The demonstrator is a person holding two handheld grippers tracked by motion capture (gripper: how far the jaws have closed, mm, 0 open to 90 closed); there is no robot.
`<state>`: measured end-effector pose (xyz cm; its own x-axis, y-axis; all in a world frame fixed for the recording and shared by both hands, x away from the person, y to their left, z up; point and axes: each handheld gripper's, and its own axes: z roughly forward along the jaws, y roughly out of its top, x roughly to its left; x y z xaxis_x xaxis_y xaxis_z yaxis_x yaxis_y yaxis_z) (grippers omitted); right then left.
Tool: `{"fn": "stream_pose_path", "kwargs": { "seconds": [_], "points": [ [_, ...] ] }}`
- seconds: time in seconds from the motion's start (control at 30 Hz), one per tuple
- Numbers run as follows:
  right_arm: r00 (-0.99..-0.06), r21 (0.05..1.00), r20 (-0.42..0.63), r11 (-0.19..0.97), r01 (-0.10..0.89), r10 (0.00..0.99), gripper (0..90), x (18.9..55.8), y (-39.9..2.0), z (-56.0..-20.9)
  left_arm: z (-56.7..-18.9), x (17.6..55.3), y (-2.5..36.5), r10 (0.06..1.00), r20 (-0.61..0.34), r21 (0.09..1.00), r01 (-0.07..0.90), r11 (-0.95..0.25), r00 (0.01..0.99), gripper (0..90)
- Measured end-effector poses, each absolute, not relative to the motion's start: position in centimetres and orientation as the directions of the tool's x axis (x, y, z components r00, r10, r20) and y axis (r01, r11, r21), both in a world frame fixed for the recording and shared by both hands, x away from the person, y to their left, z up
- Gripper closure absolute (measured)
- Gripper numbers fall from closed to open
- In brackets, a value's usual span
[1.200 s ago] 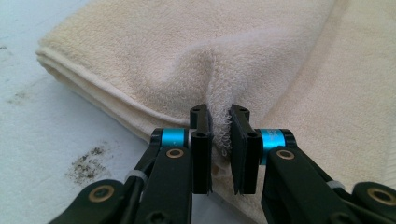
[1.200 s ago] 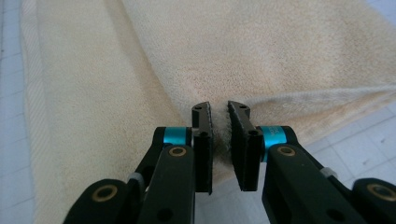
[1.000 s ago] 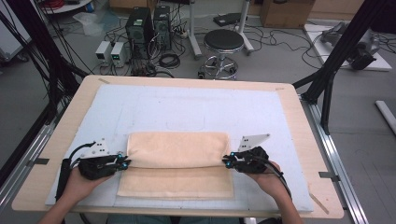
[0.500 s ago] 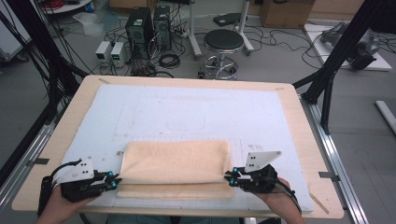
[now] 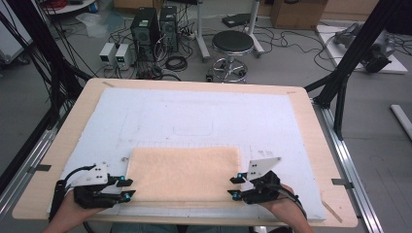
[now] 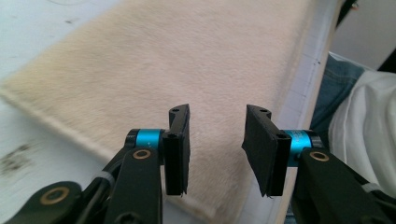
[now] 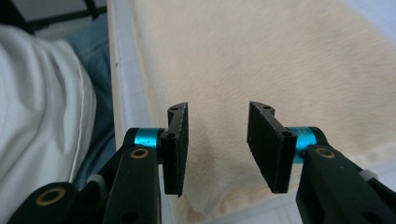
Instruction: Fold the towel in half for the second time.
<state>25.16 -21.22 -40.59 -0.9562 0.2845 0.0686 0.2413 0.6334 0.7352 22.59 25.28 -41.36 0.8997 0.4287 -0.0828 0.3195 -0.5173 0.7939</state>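
Note:
A beige fleecy towel (image 5: 184, 172) lies folded flat on the white mat (image 5: 194, 111), near the table's front edge. My left gripper (image 5: 127, 189) sits at the towel's near left corner and my right gripper (image 5: 234, 188) at its near right corner. Both have just been opening their jaws. In the left gripper view the gripper (image 6: 217, 140) is open, with the towel (image 6: 163, 60) lying beyond the gap and no cloth pinched. The right gripper view shows the same: the gripper (image 7: 218, 140) is open over the towel (image 7: 261, 56) edge.
The mat covers most of the wooden table (image 5: 73, 121). Behind the table stand a round stool (image 5: 233, 43) and computer towers (image 5: 153, 24) among floor cables. Black frame posts (image 5: 340, 82) flank the table. The person's white shirt (image 7: 42, 116) is close behind the front edge.
Both grippers drew the towel's upper layer toward the front edge, so it now covers the lower layer. Their jaws then opened and let go of the cloth.

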Motion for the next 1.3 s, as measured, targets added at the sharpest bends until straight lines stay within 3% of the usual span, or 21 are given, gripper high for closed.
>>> {"fn": "stream_pose_path", "kwargs": {
  "seconds": [0.17,0.23,0.37,0.43,0.7,0.77,0.8,0.93,1.13,1.3],
  "points": [
    [-0.967,0.711,0.071,0.668,0.221,0.245,53.7,25.1,-21.2,-42.1,-42.8,22.5,24.9,0.377,-0.097,0.764,0.312,-0.565,0.921,57.7],
    [-0.968,0.712,0.067,0.668,0.216,0.241,59.5,25.0,-21.5,-42.4,-42.9,22.5,24.9,0.384,-0.096,0.763,0.316,-0.565,0.918,61.3],
    [-0.967,0.718,0.072,0.661,0.219,0.242,78.2,25.0,-21.7,-42.8,-42.8,22.7,24.6,0.388,-0.065,0.753,0.300,-0.586,0.920,78.6],
    [-0.968,0.715,0.076,0.664,0.219,0.237,84.6,25.1,-21.5,-42.8,-42.7,22.8,24.4,0.393,-0.056,0.751,0.298,-0.589,0.918,83.1],
    [-0.980,0.748,0.067,0.641,0.174,0.189,85.8,24.1,-22.4,-40.8,-41.3,22.0,25.4,0.379,-0.059,0.796,0.273,-0.540,0.924,84.7],
    [-0.982,0.723,0.086,0.667,0.178,0.168,80.3,23.8,-22.1,-41.2,-41.8,21.8,25.2,0.371,-0.072,0.780,0.284,-0.557,0.926,82.9],
    [-0.982,0.712,0.098,0.678,0.182,0.160,71.0,23.9,-21.9,-41.5,-42.0,21.8,25.2,0.368,-0.069,0.774,0.283,-0.567,0.927,77.9],
    [-0.972,0.758,0.120,0.614,0.220,0.201,55.9,24.5,-22.1,-41.1,-41.9,22.3,25.5,0.394,-0.084,0.783,0.305,-0.543,0.915,60.1],
    [-0.953,0.782,0.088,0.573,0.246,0.288,49.7,26.9,-22.2,-39.7,-40.5,23.9,26.0,0.462,-0.063,0.822,0.309,-0.479,0.884,50.8],
    [-0.905,0.777,0.016,0.565,0.279,0.425,49.0,29.2,-22.2,-39.3,-40.3,26.2,25.8,0.545,-0.040,0.829,0.332,-0.449,0.837,47.8]
  ]
}}
